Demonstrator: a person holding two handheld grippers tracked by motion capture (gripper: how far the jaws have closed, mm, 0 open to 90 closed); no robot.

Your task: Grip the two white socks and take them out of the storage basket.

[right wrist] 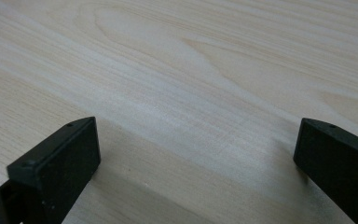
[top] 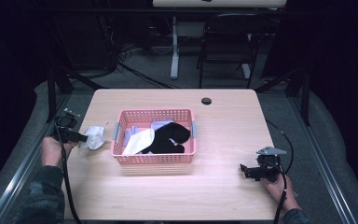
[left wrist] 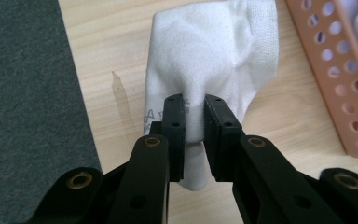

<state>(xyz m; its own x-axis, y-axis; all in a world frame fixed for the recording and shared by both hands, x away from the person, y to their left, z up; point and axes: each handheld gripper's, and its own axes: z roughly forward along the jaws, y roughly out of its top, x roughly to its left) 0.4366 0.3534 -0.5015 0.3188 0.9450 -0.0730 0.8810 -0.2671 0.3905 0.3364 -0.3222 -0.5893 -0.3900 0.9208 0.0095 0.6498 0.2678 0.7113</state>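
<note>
A white sock [top: 93, 137] lies crumpled at the table's left edge, just left of the pink basket [top: 154, 160]. My left gripper [top: 84, 138] is shut on it; in the left gripper view the two pads pinch a fold of the white sock [left wrist: 209, 60] between them [left wrist: 194, 122]. Inside the basket lie a black garment [top: 170, 137], a white sock [top: 139, 141] and a pale lilac cloth [top: 161, 124]. Low over the bare wood at the front right rests my right gripper [top: 243, 170], open, its jaws wide apart with nothing between them [right wrist: 196, 154].
The wooden table [top: 223, 135] has a round cable hole [top: 206, 101] at the back. Grey floor [left wrist: 23, 93] borders the table's left edge close to the sock. The basket wall [left wrist: 340, 79] stands just right of the sock. A chair [top: 228, 42] stands behind the table.
</note>
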